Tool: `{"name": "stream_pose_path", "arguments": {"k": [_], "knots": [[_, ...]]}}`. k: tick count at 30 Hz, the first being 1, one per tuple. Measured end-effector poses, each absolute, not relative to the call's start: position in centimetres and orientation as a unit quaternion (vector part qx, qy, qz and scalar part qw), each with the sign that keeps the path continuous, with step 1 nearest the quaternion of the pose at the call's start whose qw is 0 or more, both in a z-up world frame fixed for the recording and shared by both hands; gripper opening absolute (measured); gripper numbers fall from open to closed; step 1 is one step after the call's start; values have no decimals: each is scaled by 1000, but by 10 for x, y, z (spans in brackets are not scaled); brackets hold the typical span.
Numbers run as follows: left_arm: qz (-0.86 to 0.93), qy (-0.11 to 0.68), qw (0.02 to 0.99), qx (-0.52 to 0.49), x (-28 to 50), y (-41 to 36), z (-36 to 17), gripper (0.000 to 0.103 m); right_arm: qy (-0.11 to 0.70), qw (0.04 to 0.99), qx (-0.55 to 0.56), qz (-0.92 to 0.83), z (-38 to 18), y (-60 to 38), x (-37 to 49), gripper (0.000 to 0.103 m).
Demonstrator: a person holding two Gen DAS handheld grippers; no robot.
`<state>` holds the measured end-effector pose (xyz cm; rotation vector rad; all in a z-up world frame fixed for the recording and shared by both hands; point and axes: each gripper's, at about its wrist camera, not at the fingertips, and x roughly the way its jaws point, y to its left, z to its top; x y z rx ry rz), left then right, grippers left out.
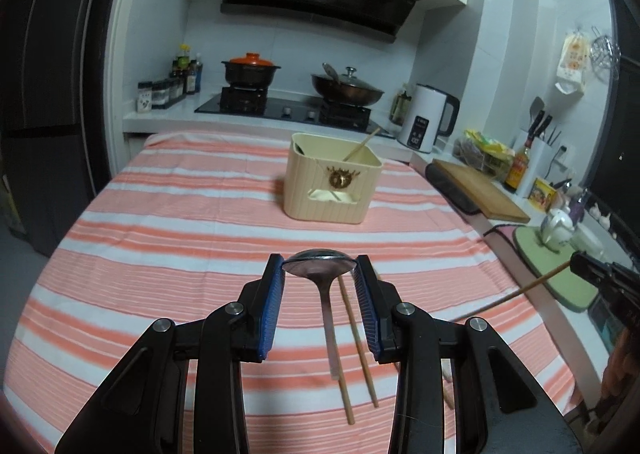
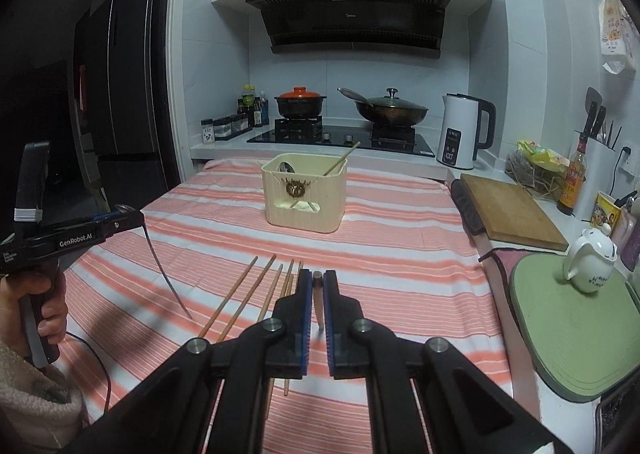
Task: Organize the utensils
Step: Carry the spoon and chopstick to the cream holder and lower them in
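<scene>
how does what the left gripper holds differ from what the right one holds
The left gripper is shut on a metal spoon, gripped across its bowl, handle hanging down. The right gripper pinches a thin wooden chopstick near one end. Both are lifted off the striped cloth.

Both wrist views look forward along their fingers from low and close over the striped counter point(image 1: 168, 238) toward the stove point(image 2: 340, 136), sharing the cream utensil box point(image 1: 332, 186), the left view sitting left of the right.
</scene>
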<state>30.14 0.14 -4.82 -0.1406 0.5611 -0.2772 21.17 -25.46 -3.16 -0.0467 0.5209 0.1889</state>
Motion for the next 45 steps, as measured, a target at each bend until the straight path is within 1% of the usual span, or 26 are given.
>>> {"name": "stream_pose_path", "arguments": {"k": [18, 24, 29, 35, 45], "knots": [[-162, 261, 949, -77, 296, 1, -24, 36, 227, 965, 0, 130, 2, -247, 221, 6], [-176, 274, 942, -80, 311, 2, -19, 36, 219, 966, 6, 139, 11, -246, 233, 6], [-196, 282, 935, -87, 327, 2, -10, 36, 212, 966, 15, 146, 24, -249, 252, 6], [-203, 271, 937, -84, 353, 2, 14, 36, 193, 970, 5, 149, 44, -245, 285, 6], [-196, 243, 948, -65, 431, -8, 64, 36, 166, 975, 0, 147, 75, -236, 372, 6]]}}
